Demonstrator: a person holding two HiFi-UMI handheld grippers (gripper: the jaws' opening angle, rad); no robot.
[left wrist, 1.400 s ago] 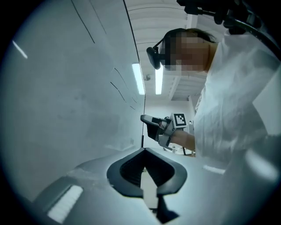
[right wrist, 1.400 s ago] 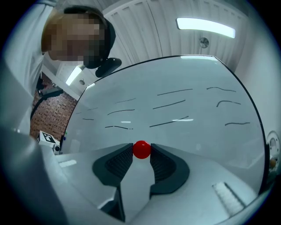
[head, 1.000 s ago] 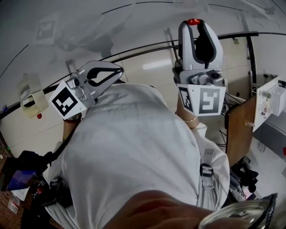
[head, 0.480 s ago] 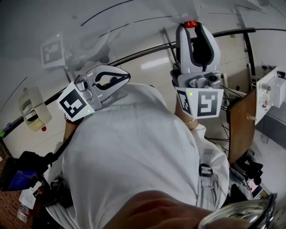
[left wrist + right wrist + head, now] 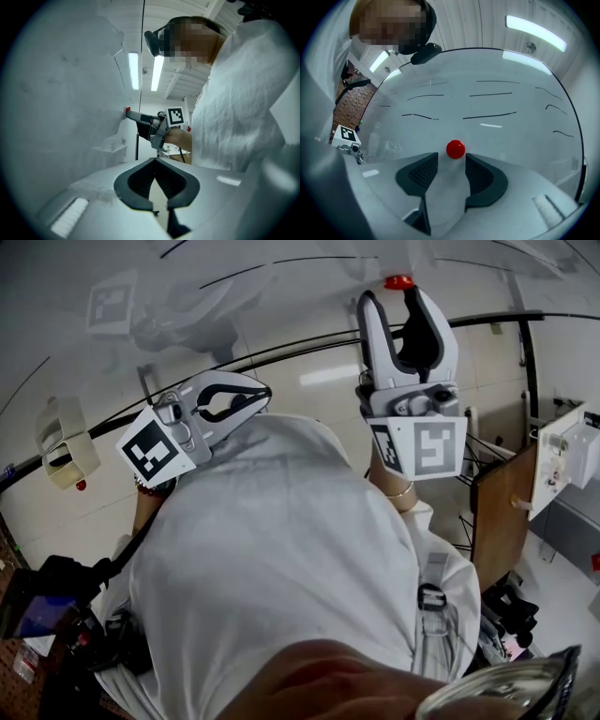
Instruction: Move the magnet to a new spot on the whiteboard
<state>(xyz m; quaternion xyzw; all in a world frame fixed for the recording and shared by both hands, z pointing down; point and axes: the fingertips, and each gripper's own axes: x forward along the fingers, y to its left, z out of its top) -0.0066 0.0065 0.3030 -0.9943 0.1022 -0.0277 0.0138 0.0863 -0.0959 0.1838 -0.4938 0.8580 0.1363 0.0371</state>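
Your right gripper (image 5: 394, 302) points straight at the whiteboard (image 5: 234, 277). Its jaws are released and spread, tips close to the board face. The red magnet (image 5: 455, 149) sits flat on the whiteboard, right at the gap between those two tips. In the right gripper view a sliver of bare board shows between the magnet and one jaw. On the other side I cannot tell whether the pad touches it. Neither jaw is clamped on it. The black marker lines (image 5: 490, 115) on the whiteboard run higher up the board than the magnet, well apart from it. Your left gripper (image 5: 261, 392) is held off the whiteboard, and in the head view its tips lie below the board's black lower edge (image 5: 309, 340). Its jaws are clenched, tips meeting, with nothing between them. In the left gripper view those jaws aim along the whiteboard face, and the right gripper shows beyond them, nosed up against the board. A beige holder (image 5: 61, 451) hangs at the whiteboard's lower edge toward its left end, with a small red dot just under it that is too small to identify. A wooden panel (image 5: 497, 512) stands past the whiteboard's right end. Your white garment (image 5: 281, 568) fills the head view below the whiteboard.
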